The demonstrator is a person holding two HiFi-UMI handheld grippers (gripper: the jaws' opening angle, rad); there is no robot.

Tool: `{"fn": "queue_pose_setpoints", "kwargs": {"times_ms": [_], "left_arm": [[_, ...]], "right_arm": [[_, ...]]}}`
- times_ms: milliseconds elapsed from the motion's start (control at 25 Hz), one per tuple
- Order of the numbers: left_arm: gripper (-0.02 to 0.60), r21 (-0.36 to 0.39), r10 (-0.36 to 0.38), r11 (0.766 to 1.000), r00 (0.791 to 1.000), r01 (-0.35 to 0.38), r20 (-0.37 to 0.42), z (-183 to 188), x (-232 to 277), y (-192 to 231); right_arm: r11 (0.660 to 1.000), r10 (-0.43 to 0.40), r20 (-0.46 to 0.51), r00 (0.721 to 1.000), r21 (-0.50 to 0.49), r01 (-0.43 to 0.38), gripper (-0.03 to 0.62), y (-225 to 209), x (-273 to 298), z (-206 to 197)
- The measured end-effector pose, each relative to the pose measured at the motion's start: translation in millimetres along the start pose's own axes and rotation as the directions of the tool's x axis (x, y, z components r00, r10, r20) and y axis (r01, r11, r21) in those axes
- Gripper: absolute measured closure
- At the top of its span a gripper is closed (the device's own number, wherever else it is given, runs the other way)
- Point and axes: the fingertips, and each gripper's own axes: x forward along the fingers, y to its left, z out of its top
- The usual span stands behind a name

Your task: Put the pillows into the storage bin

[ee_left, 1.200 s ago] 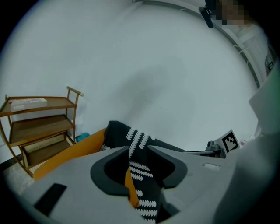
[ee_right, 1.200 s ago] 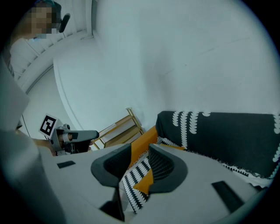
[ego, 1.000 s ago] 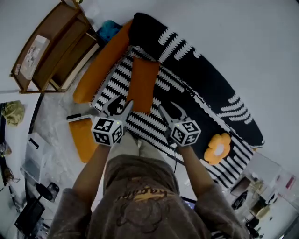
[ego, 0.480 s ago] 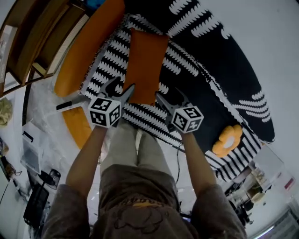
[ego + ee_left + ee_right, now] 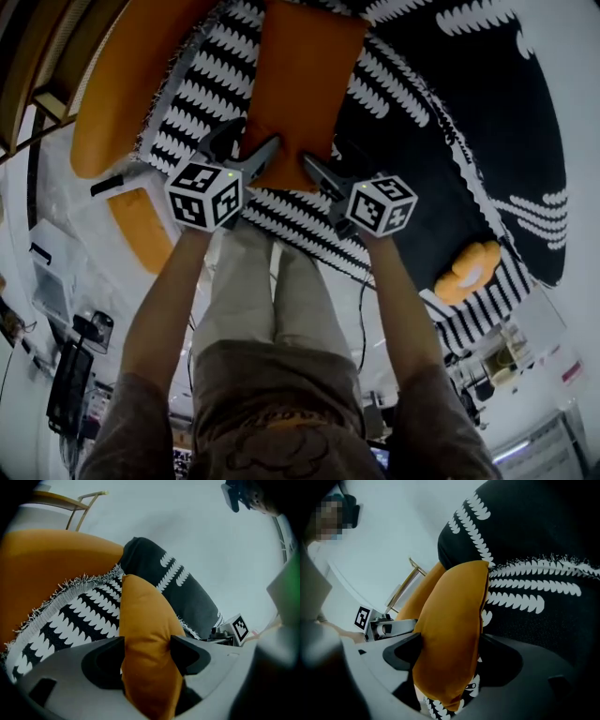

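Head view: the orange pillow (image 5: 305,84) lies lengthwise on a black-and-white throw (image 5: 202,94). Its near edge sits between the left gripper (image 5: 251,141) and the right gripper (image 5: 323,161), one at each near corner. A black cushion (image 5: 469,103) with white marks runs along the right, an orange bolster (image 5: 122,103) along the left, and a flower cushion (image 5: 466,270) lies lower right. The person's legs stand below the grippers. No bin can be made out.

Left gripper view: the fingers (image 5: 101,660) have just been opening. The pillow (image 5: 145,634) stands on edge between them, filling the gap and bulging past the pads, which press on it from both sides. Behind it are the fringed throw (image 5: 79,616), the bolster (image 5: 51,573) and the black cushion (image 5: 187,592).

Right gripper view: these fingers (image 5: 501,660) have also just been opening and stand wide. The pillow's (image 5: 452,634) other corner fills the space between them, touching both pads. The black cushion (image 5: 534,541) rises behind.
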Motion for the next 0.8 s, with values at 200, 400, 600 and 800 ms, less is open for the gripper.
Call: {"fn": "queue_pose_setpoints", "kwargs": {"times_ms": [200, 400, 600, 800], "left_arm": [[0.299, -0.046, -0.016, 0.999, 1.000, 0.017, 0.015, -3, -2, 4], [0.432, -0.036, -0.027, 0.999, 0.999, 0.028, 0.019, -7, -3, 5], [0.485, -0.059, -0.038, 0.997, 0.997, 0.042, 0.065, 18, -25, -16], [0.494, -0.080, 0.001, 0.997, 0.987, 0.011, 0.158, 27, -76, -42]], "right_arm": [[0.999, 0.031, 0.010, 0.999, 0.044, -0.031, 0.232, 4, 5, -3], [0.998, 0.045, 0.026, 0.999, 0.047, -0.046, 0.328, 8, 12, -7], [0.997, 0.078, 0.100, 0.992, 0.008, -0.079, 0.381, 33, -13, 26], [0.987, 0.137, 0.122, 0.983, -0.097, -0.126, 0.398, 82, -42, 40]]}}
